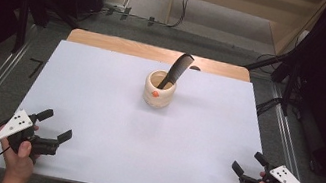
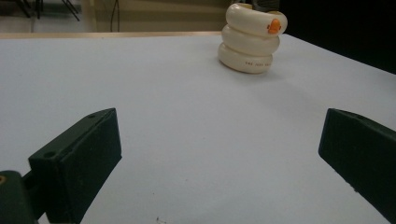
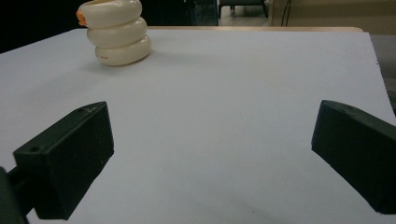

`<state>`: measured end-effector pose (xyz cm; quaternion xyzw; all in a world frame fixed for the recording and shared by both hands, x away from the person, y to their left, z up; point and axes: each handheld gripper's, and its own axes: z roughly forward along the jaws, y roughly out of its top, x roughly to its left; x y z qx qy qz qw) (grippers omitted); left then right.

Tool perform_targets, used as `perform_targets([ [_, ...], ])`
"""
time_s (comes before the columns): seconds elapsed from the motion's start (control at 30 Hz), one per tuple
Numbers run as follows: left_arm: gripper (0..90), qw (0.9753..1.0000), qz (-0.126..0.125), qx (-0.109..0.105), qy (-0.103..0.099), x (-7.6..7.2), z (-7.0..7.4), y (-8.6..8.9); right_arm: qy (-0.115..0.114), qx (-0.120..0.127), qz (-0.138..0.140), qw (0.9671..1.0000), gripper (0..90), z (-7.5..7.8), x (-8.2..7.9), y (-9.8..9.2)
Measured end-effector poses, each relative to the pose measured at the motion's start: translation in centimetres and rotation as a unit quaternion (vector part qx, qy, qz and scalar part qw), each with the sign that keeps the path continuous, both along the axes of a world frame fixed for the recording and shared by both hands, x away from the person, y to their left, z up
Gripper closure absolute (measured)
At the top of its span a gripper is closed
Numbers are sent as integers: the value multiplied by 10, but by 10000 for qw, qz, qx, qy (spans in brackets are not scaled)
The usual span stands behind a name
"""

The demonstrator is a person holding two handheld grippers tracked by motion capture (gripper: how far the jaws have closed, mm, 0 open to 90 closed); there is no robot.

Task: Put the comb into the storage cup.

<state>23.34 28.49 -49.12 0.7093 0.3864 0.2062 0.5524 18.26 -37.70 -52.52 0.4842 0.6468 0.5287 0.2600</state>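
Comb in the cup, both grippers wide

Comb (image 1: 177, 70) leans in the cream ringed cup (image 1: 159, 89) (orange spot on its rim), which stands on the white board (image 1: 142, 138). Left gripper (image 1: 56, 126) and right gripper (image 1: 245, 164) sit well short of the cup, to either side, jaws spread, holding nothing.

The white-topped bench (image 1: 111, 113) is seen from high above its near edge, looking forward and down. From each near corner it is viewed low and close to the surface, between wide-set black jaws. The cream ringed ceramic cup (image 1: 159, 90) (image 2: 250, 39) (image 3: 117, 33) is shared by all three views, far off.
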Motion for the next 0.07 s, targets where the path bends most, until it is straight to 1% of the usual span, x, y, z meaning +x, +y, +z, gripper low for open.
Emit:
perform_targets([
  [0.07,0,10000,6,-2,-9,0,0,0,24,-14,-39,10000,0,0,1,0],
])
